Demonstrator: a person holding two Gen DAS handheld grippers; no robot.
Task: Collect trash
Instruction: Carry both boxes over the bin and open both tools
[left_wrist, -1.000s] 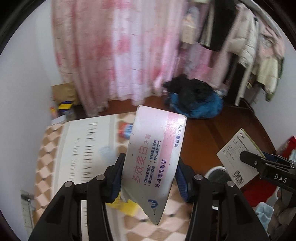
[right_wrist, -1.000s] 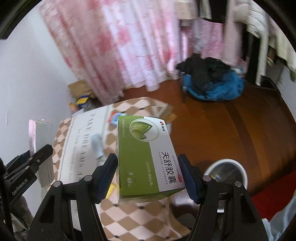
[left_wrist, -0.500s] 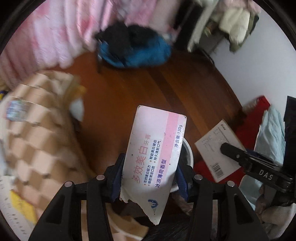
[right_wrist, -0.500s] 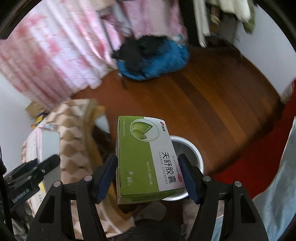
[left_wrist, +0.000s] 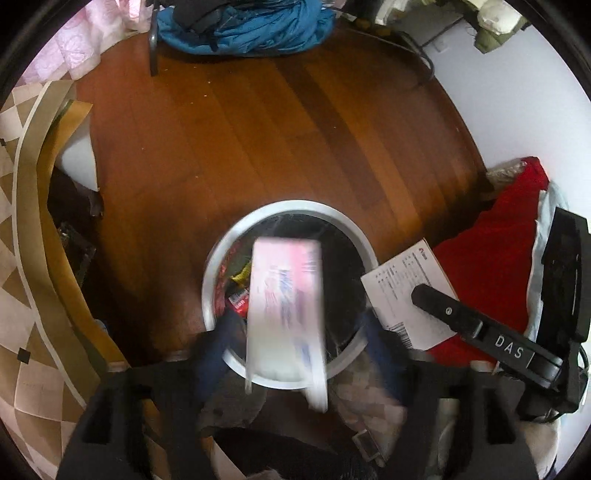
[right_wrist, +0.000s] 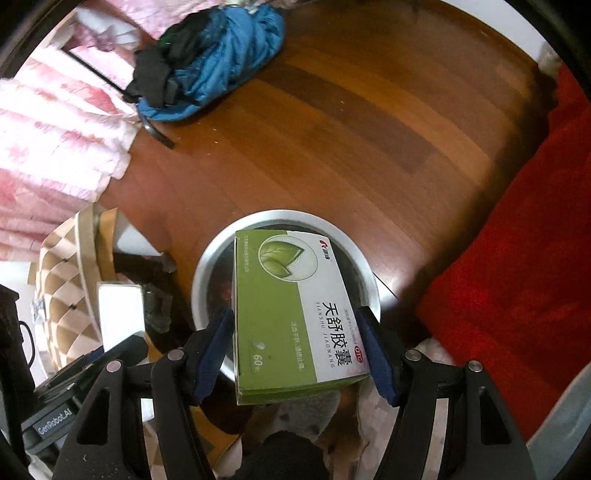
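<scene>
A white round trash bin (left_wrist: 221, 251) stands on the wooden floor, with wrappers inside; it also shows in the right wrist view (right_wrist: 207, 273). My left gripper (left_wrist: 301, 332) is over the bin with its jaws spread wide; the pink and white toothpaste box (left_wrist: 284, 302) is blurred between them, touching neither pad. My right gripper (right_wrist: 299, 347) is shut on a green and white medicine box (right_wrist: 291, 314) and holds it above the bin's near rim. That box shows in the left wrist view (left_wrist: 399, 291) too.
A table with a checkered cloth (left_wrist: 22, 258) is at the left. A red cloth (right_wrist: 517, 258) lies at the right. A blue and black clothes heap (right_wrist: 214, 62) lies on the floor farther off, by a pink curtain (right_wrist: 51, 147).
Both grippers swung from the table to over the bin and tilted down. The left jaws opened and the toothpaste box is now loose between them.
</scene>
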